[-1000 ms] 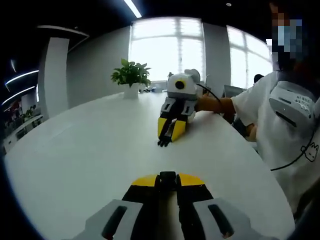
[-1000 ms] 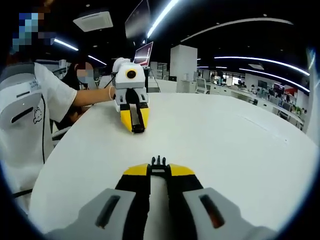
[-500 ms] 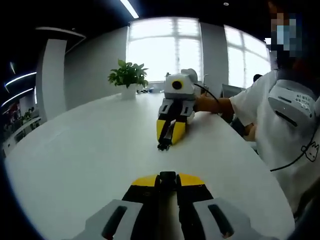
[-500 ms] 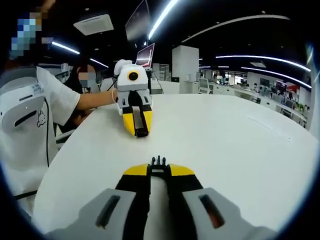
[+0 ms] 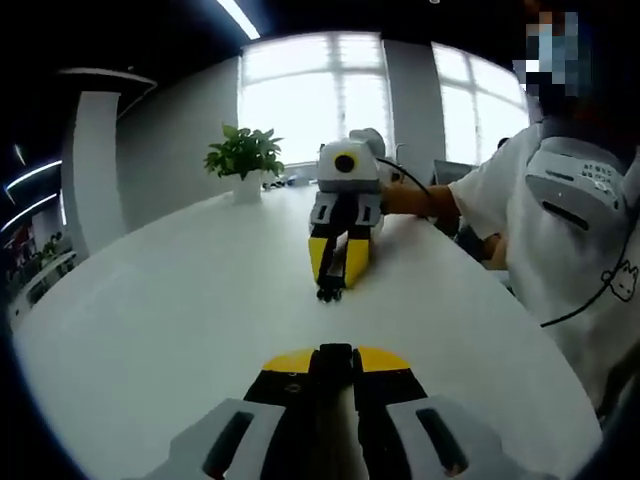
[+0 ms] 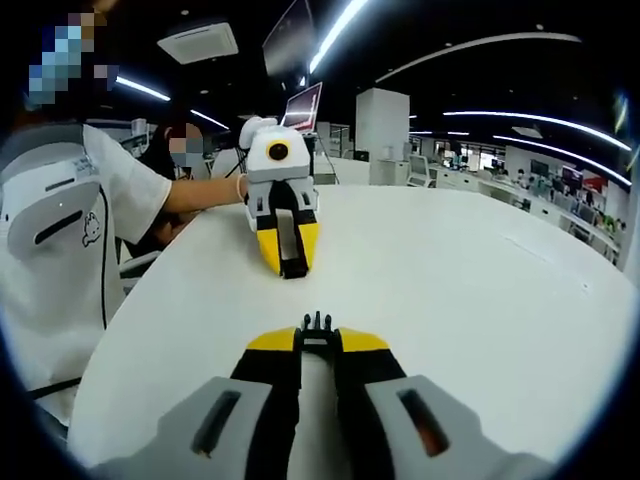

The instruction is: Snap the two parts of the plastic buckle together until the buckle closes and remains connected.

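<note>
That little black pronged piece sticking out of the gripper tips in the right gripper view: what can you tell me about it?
It is the pronged buckle half, small, black and plastic-looking. The right gripper is shut on it, so its short prongs poke out past the yellow tips, pointing across the white table towards the left gripper. In the left gripper view it shows again at the right gripper's tip, low over the table. The two halves are apart, not yet joined.

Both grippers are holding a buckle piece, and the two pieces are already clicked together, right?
Not clicked yet. In the left gripper view, the left hand-held gripper holds one buckle piece and the right hand-held gripper holds the other, with bare table between them.
</note>
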Action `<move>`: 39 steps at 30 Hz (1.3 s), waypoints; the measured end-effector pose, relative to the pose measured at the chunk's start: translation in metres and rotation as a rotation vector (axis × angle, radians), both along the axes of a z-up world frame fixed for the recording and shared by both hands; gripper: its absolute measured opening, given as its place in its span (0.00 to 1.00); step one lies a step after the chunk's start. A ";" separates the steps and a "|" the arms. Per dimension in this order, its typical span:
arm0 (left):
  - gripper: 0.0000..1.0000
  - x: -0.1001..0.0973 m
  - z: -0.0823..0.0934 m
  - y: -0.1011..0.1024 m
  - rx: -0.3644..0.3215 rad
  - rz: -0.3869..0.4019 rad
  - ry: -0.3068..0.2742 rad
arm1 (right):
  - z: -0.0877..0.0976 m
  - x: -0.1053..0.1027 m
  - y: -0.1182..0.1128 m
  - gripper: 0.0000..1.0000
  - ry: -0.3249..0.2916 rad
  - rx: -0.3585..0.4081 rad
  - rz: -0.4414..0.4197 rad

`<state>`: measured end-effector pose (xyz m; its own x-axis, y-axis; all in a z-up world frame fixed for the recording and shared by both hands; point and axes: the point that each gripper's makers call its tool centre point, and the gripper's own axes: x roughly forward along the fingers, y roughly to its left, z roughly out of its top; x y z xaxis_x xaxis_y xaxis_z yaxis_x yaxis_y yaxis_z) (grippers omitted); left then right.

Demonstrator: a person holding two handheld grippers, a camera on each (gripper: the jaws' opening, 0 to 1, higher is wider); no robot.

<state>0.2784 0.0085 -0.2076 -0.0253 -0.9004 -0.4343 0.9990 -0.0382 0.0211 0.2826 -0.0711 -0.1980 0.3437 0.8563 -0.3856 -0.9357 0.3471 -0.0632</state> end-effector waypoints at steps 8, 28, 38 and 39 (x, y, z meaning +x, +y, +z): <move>0.21 -0.001 0.002 0.003 -0.012 0.009 -0.017 | 0.000 -0.005 0.004 0.12 -0.001 -0.001 0.022; 0.12 0.001 0.001 0.008 -0.031 0.042 0.052 | 0.000 -0.011 0.015 0.12 -0.001 0.011 0.053; 0.12 -0.009 0.010 -0.001 -0.064 0.007 0.099 | 0.003 -0.018 0.023 0.12 -0.005 0.022 0.088; 0.12 -0.010 0.011 -0.002 -0.062 0.004 0.097 | 0.003 -0.018 0.023 0.12 -0.006 0.022 0.089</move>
